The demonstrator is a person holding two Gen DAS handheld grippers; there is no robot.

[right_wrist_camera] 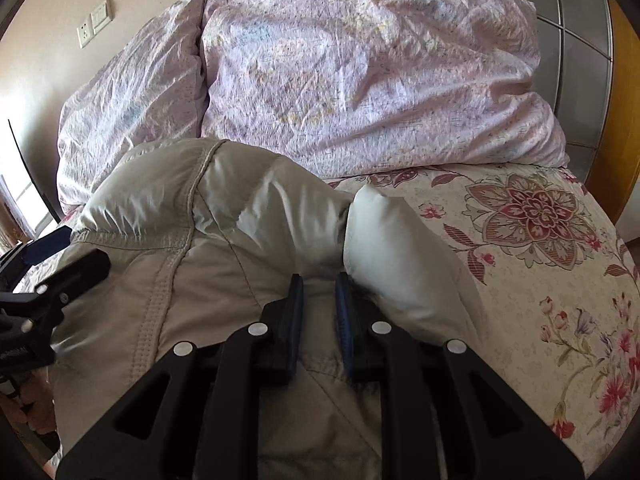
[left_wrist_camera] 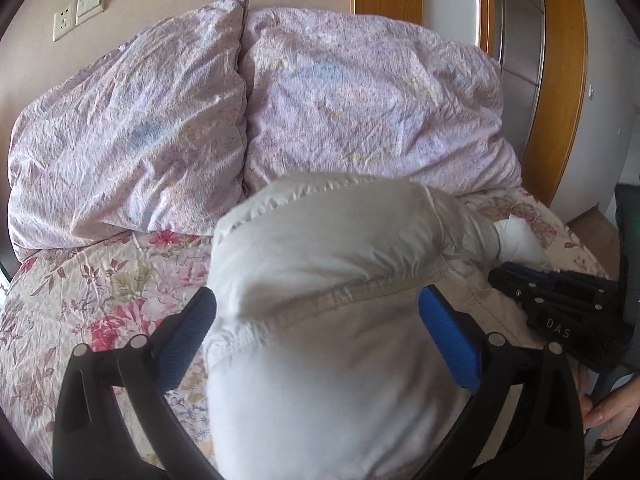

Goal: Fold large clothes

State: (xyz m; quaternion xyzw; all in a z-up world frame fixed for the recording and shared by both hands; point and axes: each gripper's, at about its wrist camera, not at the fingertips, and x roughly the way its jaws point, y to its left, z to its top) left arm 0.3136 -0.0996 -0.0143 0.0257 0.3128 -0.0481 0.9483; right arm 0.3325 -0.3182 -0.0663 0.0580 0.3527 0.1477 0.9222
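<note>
A puffy beige padded jacket [left_wrist_camera: 320, 240] lies bunched on the bed, with a white inner part [right_wrist_camera: 392, 248] sticking out at its right end. In the left wrist view my left gripper [left_wrist_camera: 316, 294] stands open wide, and the jacket's bulk swells up between its blue pads [left_wrist_camera: 448, 336]. The right wrist view shows that same left gripper [right_wrist_camera: 80, 246] at the jacket's left edge. My right gripper [right_wrist_camera: 319, 280] has its jaws nearly together, pinching a fold of the jacket [right_wrist_camera: 200, 208] beside the white part. It also appears as a black body [left_wrist_camera: 560, 304] at the right.
Two lilac pillows [left_wrist_camera: 132, 128] [left_wrist_camera: 360, 100] lean against the wall behind the jacket. A floral bedspread [right_wrist_camera: 540, 260] covers the bed. Wall sockets [left_wrist_camera: 80, 12] sit at upper left, a wooden door frame [left_wrist_camera: 560, 80] at right. A person's hand [left_wrist_camera: 612, 416] holds the right gripper.
</note>
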